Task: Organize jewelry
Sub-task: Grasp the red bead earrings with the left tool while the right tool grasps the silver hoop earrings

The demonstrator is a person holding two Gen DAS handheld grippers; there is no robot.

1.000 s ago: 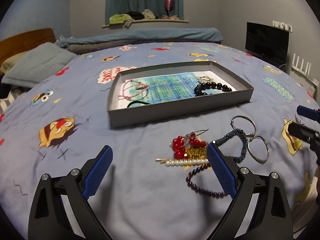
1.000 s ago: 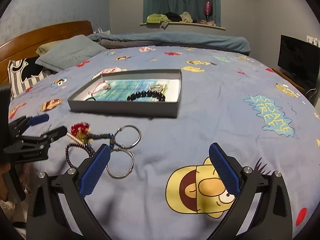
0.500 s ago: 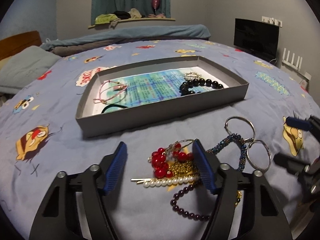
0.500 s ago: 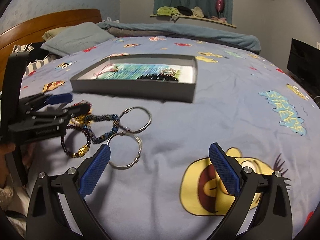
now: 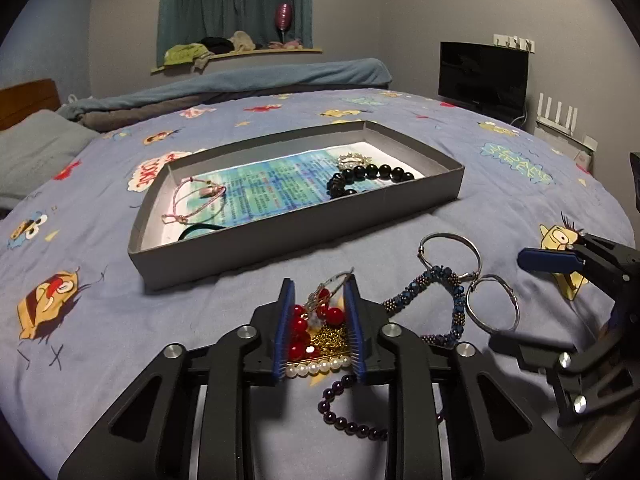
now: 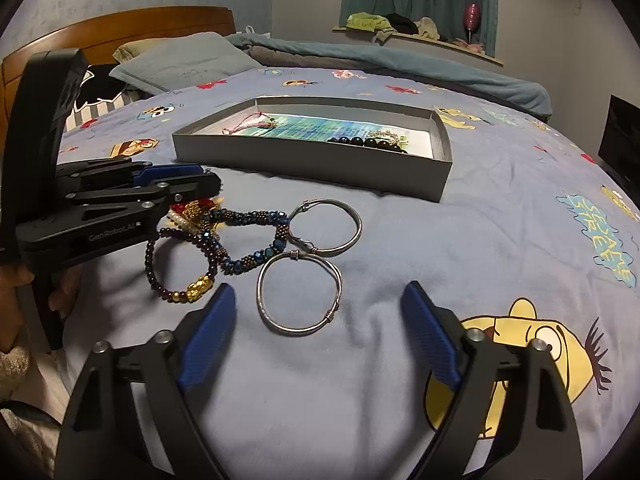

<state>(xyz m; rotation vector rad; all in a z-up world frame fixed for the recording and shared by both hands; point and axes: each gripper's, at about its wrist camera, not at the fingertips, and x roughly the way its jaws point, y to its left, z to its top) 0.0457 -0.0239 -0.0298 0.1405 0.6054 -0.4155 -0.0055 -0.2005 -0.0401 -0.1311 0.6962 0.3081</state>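
A heap of jewelry lies on the blue bedsheet in front of the grey box (image 5: 300, 248). My left gripper (image 5: 318, 282) is low over the heap, jaws closing. The red bead piece (image 5: 300, 320), a gold chain (image 5: 332, 336) and a pearl pin (image 5: 316, 368) sit between its pads, close to them but not clearly pinched. My right gripper (image 6: 319, 290) stands wide, jaws closing, and the near silver hoop (image 6: 298, 330) lies flat between its fingertips, untouched. A blue beaded bracelet (image 6: 248, 216), a second hoop (image 6: 356, 220) and a purple bead bracelet (image 6: 160, 240) lie beside it.
The box (image 6: 312, 160) holds a black bead bracelet (image 5: 372, 174), a pink cord bracelet (image 5: 196, 200) and a silver brooch (image 5: 352, 158). A pillow (image 6: 184, 64) and wooden headboard (image 6: 120, 24) are at the far left, a TV (image 5: 484, 72) at the right.
The left gripper has moved forward over the heap and its jaws have narrowed around the red beads. The right gripper has sunk toward the near silver hoop and narrowed a little.
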